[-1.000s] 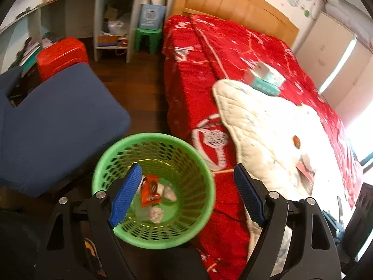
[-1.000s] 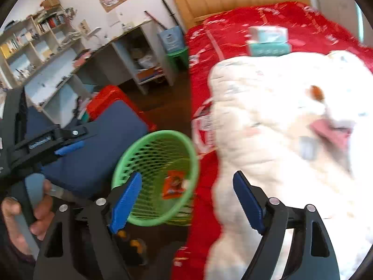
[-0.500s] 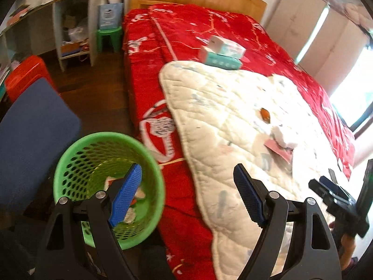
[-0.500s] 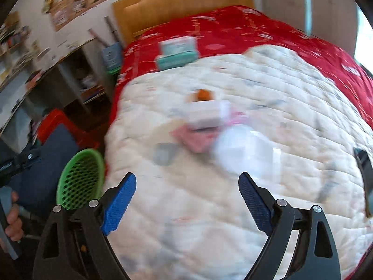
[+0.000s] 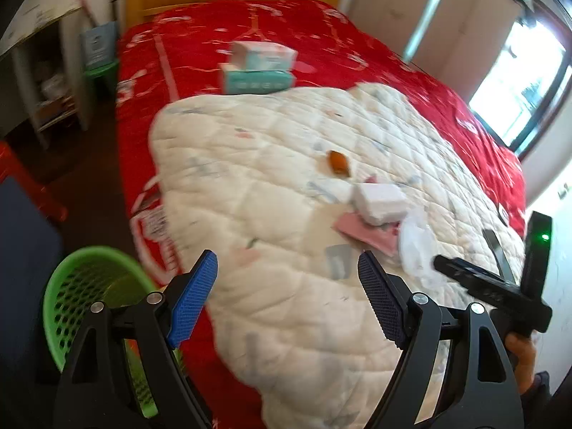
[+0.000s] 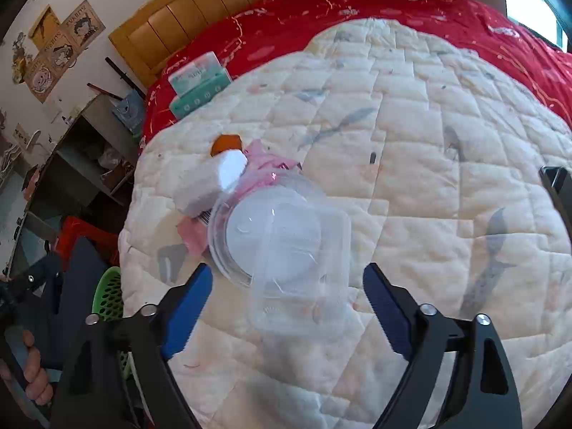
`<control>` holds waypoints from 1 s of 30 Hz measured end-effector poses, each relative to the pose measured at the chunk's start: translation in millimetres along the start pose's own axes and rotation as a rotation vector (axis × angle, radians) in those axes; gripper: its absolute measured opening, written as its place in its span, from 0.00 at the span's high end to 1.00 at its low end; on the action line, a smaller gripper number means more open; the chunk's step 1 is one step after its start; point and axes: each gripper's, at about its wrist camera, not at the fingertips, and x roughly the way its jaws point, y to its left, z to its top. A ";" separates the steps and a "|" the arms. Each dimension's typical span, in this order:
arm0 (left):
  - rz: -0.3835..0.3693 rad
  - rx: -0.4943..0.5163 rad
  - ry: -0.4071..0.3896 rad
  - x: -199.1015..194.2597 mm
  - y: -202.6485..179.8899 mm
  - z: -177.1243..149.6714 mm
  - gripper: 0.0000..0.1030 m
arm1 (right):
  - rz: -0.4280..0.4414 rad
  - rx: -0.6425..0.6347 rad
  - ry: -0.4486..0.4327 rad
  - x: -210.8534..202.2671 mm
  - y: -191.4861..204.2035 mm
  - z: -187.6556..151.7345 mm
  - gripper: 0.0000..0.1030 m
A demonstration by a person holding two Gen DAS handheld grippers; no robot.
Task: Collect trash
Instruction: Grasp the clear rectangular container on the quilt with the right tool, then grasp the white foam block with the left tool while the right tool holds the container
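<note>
Trash lies on a cream quilt (image 6: 411, 136) on the red bed: a clear plastic container (image 6: 296, 279) over a clear round lid (image 6: 264, 232), a white tissue pack (image 6: 211, 178), a pink wrapper (image 6: 264, 168) and a small orange piece (image 6: 225, 141). My right gripper (image 6: 287, 304) is open, its jaws either side of the clear container, just above it. My left gripper (image 5: 287, 296) is open and empty over the quilt's near edge. It sees the tissue pack (image 5: 380, 202), the pink wrapper (image 5: 361, 230), the orange piece (image 5: 338, 162) and the right gripper's body (image 5: 500, 289). The green basket (image 5: 85, 300) stands on the floor at lower left.
Two stacked teal tissue boxes (image 5: 257, 71) sit on the red bedspread (image 5: 321, 35) beyond the quilt. A blue chair (image 5: 21, 250) and a red stool (image 5: 21, 178) stand left of the bed. Shelves (image 6: 89, 150) line the left wall. A wooden headboard (image 6: 214, 18) is behind.
Both grippers swung from the green basket over to the bed. The right gripper moved down close to the clear container. Both stayed open.
</note>
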 end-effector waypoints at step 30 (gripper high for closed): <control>-0.081 0.039 0.226 144.4 -98.8 57.8 0.37 | 0.039 -0.010 0.003 2.0 -12.4 5.5 0.31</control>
